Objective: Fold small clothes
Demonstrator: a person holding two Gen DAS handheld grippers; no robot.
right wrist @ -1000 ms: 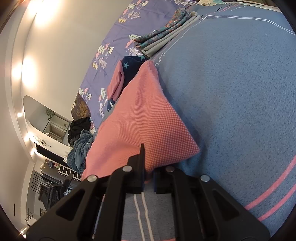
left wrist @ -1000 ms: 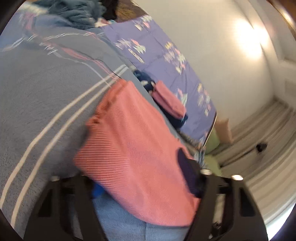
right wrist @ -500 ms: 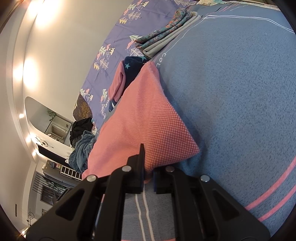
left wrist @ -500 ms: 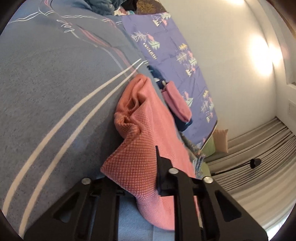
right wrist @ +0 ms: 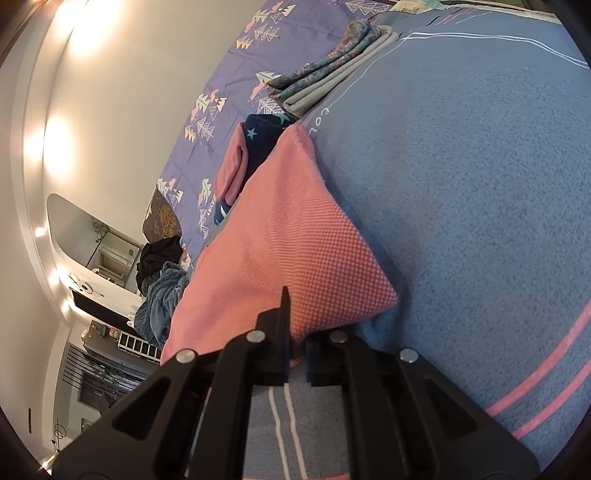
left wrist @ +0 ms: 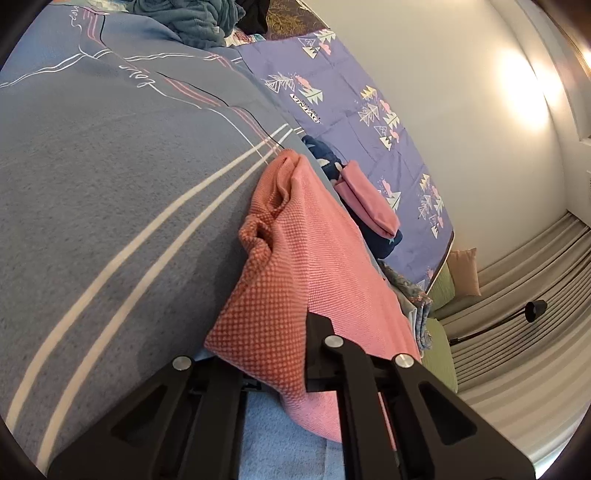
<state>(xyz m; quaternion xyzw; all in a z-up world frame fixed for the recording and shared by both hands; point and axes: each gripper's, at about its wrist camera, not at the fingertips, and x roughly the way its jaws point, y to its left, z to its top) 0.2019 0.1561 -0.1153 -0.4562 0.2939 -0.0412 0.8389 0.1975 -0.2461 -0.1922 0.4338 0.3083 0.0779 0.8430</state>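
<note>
A pink waffle-knit garment [left wrist: 314, 251] lies on the grey-blue striped blanket [left wrist: 92, 184], its near edge lifted at both corners. In the left wrist view my left gripper [left wrist: 291, 350] has its jaws closing on the near left corner, with the cloth pinched between the pads and one finger hidden behind it. In the right wrist view the same garment [right wrist: 295, 236] runs away from me, and my right gripper [right wrist: 297, 332] is shut on its near right corner. The far edge is bunched into small folds.
A folded pink and navy stack [left wrist: 369, 206] lies just beyond the garment on a purple patterned sheet [left wrist: 343, 92]. Floral folded clothes [right wrist: 332, 74] sit further right. A heap of blue and black clothes [left wrist: 195, 22] lies at the far left. A white wall borders the bed.
The left gripper's jaws went from wide apart over the garment to closed on its near corner, and that corner has lifted and bunched. The right gripper kept still, holding its corner.
</note>
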